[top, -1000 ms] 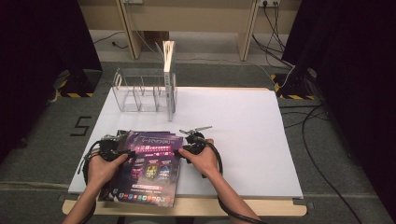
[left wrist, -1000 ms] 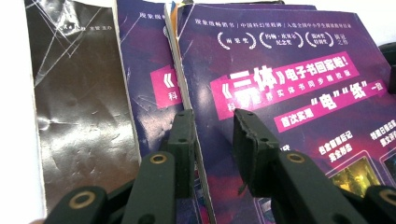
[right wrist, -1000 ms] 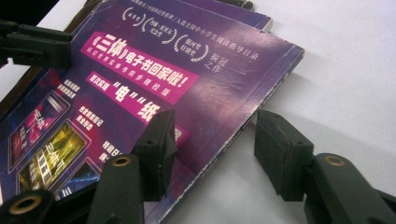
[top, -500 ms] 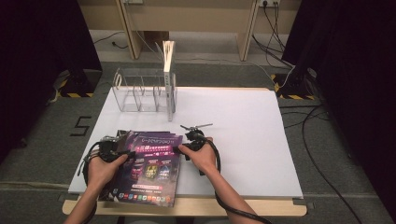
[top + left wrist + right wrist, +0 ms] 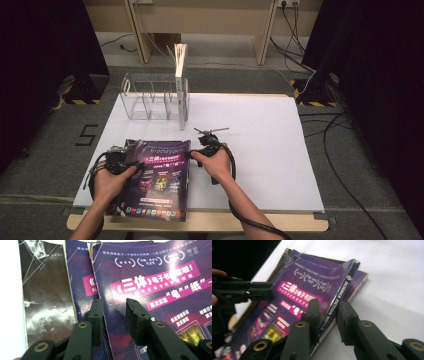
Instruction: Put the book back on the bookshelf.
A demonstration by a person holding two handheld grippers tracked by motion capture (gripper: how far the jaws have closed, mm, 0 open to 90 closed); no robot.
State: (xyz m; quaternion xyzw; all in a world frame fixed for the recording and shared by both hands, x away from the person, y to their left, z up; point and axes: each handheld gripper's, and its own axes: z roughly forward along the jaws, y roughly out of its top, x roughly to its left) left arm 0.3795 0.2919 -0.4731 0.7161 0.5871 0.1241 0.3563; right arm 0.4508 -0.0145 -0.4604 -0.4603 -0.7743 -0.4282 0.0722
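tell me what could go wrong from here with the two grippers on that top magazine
The right gripper has just been closing with only the top magazine's spine edge between its jaws, so a thin bite might slip or crease the cover. The left gripper sits across the opposite edge, above a stack of magazines; it could catch the one beneath and drag it along. Lifting unevenly could fan the pages open.
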